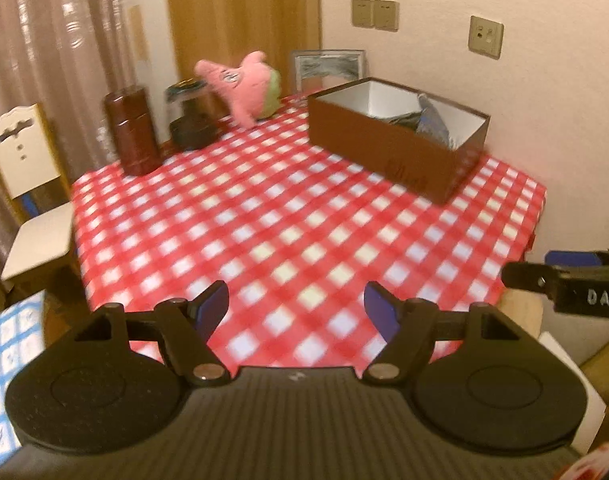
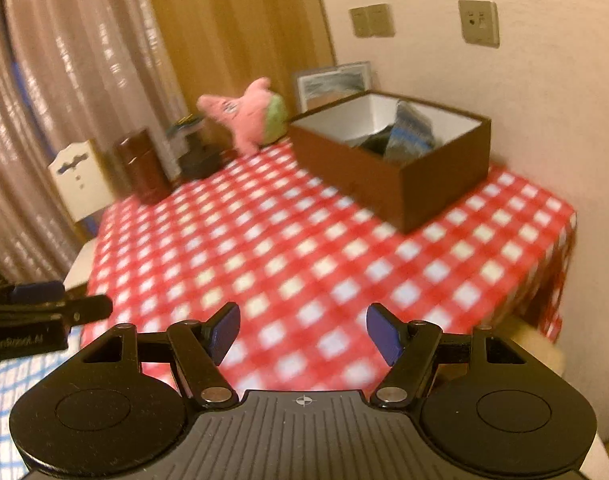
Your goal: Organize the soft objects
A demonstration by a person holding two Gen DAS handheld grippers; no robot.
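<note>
Both the left gripper (image 1: 296,308) and right gripper (image 2: 303,334) are wide open, empty; pink plush star toy (image 1: 240,82) sits beside brown cardboard box (image 1: 368,148) on the red checked bench (image 1: 264,220).

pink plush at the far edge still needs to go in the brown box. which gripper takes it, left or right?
Left, marginally. The pink plush sits far-left on the table, on the left gripper side; the brown box is far-right. Both grippers, including the right gripper, are open, empty and far from the plush.
</note>
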